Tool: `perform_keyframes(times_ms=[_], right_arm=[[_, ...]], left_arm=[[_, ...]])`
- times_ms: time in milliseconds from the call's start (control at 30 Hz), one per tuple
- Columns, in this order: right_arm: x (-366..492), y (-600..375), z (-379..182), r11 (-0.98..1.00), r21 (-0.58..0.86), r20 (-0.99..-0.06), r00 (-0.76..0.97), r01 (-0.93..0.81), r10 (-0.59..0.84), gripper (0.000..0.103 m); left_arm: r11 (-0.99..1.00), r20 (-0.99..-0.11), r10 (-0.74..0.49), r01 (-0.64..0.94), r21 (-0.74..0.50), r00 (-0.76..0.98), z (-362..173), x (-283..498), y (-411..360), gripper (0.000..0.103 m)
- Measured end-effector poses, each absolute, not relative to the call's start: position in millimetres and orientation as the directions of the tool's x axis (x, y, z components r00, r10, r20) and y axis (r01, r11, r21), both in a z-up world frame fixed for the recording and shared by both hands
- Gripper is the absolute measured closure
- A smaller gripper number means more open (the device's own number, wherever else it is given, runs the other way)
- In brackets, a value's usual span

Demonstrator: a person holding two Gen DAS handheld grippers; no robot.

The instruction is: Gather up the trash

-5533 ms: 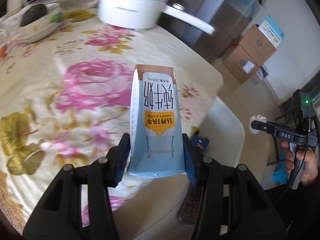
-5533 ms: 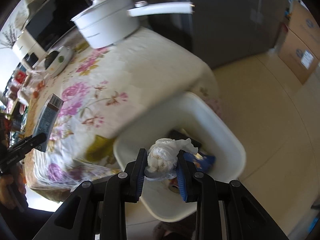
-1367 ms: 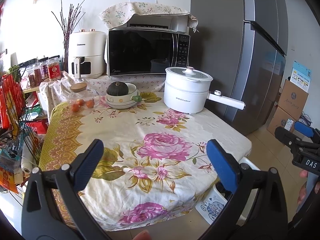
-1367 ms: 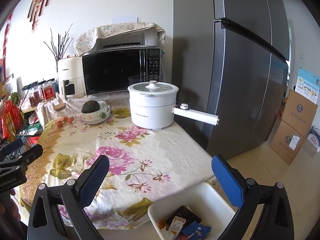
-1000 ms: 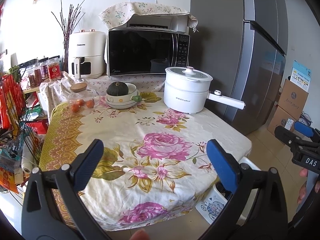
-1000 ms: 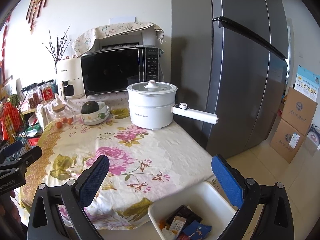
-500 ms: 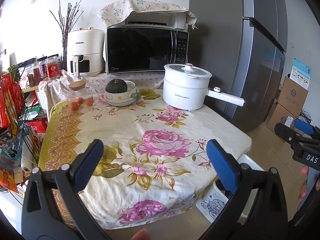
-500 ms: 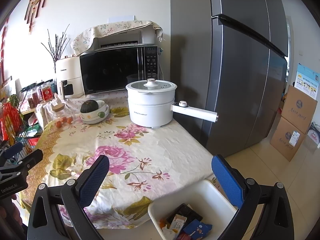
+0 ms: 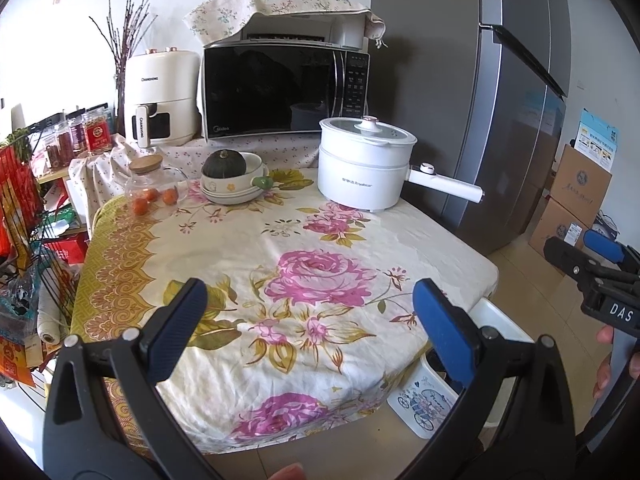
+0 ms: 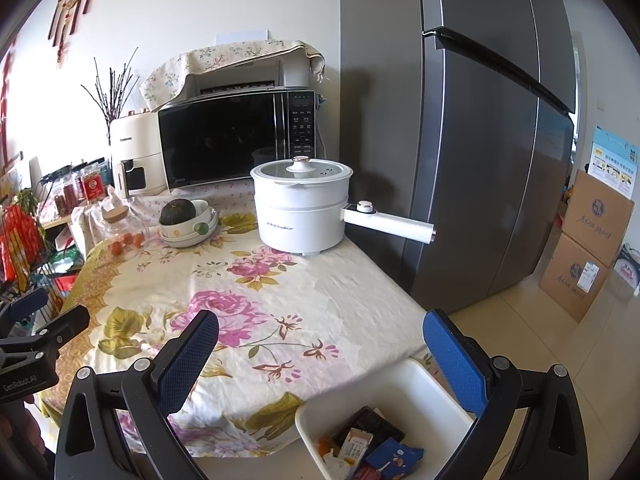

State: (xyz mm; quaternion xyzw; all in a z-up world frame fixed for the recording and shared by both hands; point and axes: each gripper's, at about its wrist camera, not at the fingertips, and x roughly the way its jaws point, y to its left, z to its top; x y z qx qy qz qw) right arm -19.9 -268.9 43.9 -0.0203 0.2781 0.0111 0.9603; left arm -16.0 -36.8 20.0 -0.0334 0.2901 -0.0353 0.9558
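Note:
A white trash bin (image 10: 404, 376) stands on the floor at the table's near right corner. Inside it lie wrappers, a carton and other trash (image 10: 368, 446). In the left wrist view only the bin's rim and decorated side (image 9: 496, 324) show. My left gripper (image 9: 308, 322) hangs open and empty in front of the flowered tablecloth (image 9: 280, 280). My right gripper (image 10: 320, 360) is open and empty too, held above the bin's near side. Each gripper shows at the edge of the other's view: the right gripper (image 9: 588, 256) and the left gripper (image 10: 44, 328).
At the table's far end stand a white electric pot (image 10: 302, 206) with a long handle, stacked bowls with a dark squash (image 10: 188, 220) and a glass jar (image 9: 150, 184). Behind are a microwave (image 9: 284, 88) and an air fryer (image 9: 160, 96). A grey fridge (image 10: 460, 140) and cardboard boxes (image 10: 588, 244) stand right.
Several seconds ago the left gripper held a milk carton and the right a crumpled tissue over the bin; both are now empty and wide open. Over the last second only slight camera drift.

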Motion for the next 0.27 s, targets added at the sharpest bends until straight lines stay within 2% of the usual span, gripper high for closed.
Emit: perform_keyframes(times_ms=[267], right_arm=[[-19.9,-269.7,37.0,0.998,-0.047,-0.548,0.837,-0.034,0.003,0.000]], left_arm=[[0.993,-0.560,-0.103,0.056,-0.101,0.822,26.9,-11.1,-30.7,0.001]])
